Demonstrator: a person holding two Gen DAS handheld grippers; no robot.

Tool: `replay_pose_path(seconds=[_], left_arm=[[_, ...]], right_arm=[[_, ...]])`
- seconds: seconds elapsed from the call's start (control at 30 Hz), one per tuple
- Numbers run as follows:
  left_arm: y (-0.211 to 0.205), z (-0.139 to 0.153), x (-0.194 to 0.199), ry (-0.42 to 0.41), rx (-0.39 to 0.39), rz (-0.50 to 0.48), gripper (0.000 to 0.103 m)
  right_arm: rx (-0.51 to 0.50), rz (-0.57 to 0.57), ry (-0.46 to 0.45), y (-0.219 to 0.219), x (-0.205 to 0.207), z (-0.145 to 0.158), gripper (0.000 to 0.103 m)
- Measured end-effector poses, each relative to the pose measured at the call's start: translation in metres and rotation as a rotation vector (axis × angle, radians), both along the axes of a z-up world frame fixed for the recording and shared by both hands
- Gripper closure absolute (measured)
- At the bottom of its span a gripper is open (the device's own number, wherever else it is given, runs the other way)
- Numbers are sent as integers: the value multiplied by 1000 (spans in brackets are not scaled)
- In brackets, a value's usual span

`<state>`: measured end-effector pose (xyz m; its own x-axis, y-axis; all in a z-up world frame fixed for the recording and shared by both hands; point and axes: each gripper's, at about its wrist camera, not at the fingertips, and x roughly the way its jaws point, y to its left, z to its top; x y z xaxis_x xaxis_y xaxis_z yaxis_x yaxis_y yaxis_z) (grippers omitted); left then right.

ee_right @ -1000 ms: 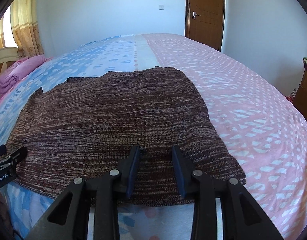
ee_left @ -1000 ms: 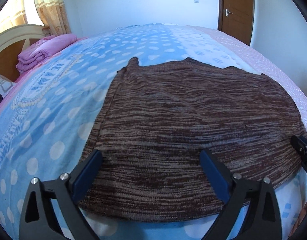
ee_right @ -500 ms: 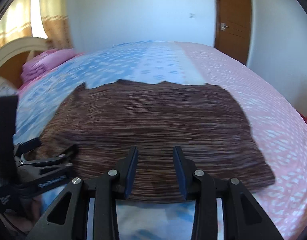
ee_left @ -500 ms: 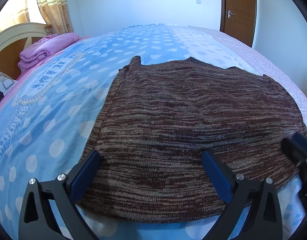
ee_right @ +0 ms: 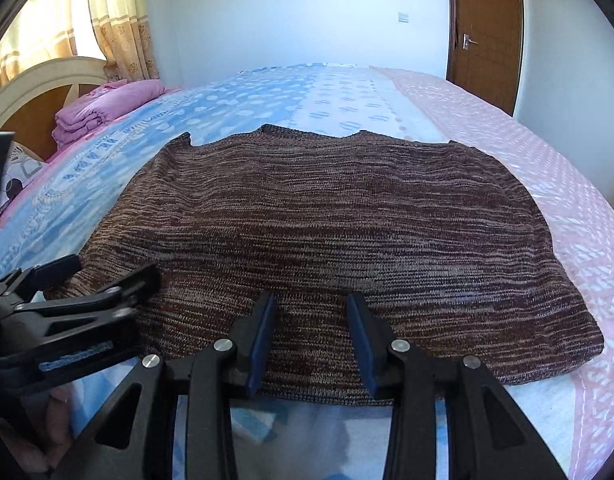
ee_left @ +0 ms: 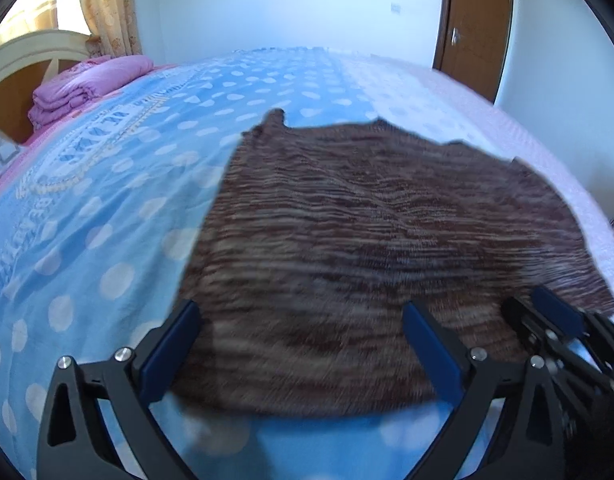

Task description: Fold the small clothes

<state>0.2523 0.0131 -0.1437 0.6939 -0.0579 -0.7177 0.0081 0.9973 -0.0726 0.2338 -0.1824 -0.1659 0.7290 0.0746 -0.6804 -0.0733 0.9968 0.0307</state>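
Observation:
A brown striped knit sweater (ee_left: 367, 220) (ee_right: 327, 220) lies flat on the bed, its hem nearest me. My left gripper (ee_left: 299, 316) stands wide open over the hem's left part, nothing pinched. In the right wrist view it (ee_right: 107, 292) shows at the sweater's near left corner. My right gripper (ee_right: 311, 304) hovers over the middle of the hem. Its jaws stand narrowly apart and are opening. Knit lies under the gap, and the pads do not press on it. The left wrist view shows the right gripper (ee_left: 547, 312) close at its right.
The bedcover is blue with white dots (ee_left: 107, 220) on the left and pink (ee_right: 567, 200) on the right. Folded pink blankets (ee_right: 103, 108) sit by the headboard (ee_right: 31, 88) at far left. A brown door (ee_right: 487, 32) stands at the back right.
My right gripper has slid left along the near hem, from the sweater's right part to its middle, ending close beside the left gripper. The left gripper has hardly moved.

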Motion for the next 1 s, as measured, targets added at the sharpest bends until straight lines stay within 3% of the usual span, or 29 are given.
replay_pose_path(seconds=[0.1,0.23,0.53,0.63,0.67,0.7,0.77,1.0], left_arm=[[34,5,-25,-56,-118,114,3],[62,-5,-36,-3,-309,202,7],[55,-9,-1,-32,-446,176,11],[55,-8,-1,-52,-469,146,35],[54,-9,-1,-54,-472,128,52],[54,-10,-2,-49,-477,117,62],[58,-9,-7,-69,-493,127,67],[65,-15,2,-43,-545,171,58]], right_arm=[[33,13,-2,-2,2,-1,60],[32,19,-8,0,0,-1,57],[52,27,-14,-2,-1,-1,56],[54,27,-15,-2,-1,-1,55],[56,28,-15,-2,-1,-1,55],[56,29,-15,-2,-1,-1,55],[57,29,-16,-2,-1,-1,55],[55,30,-17,-2,-1,-1,55]])
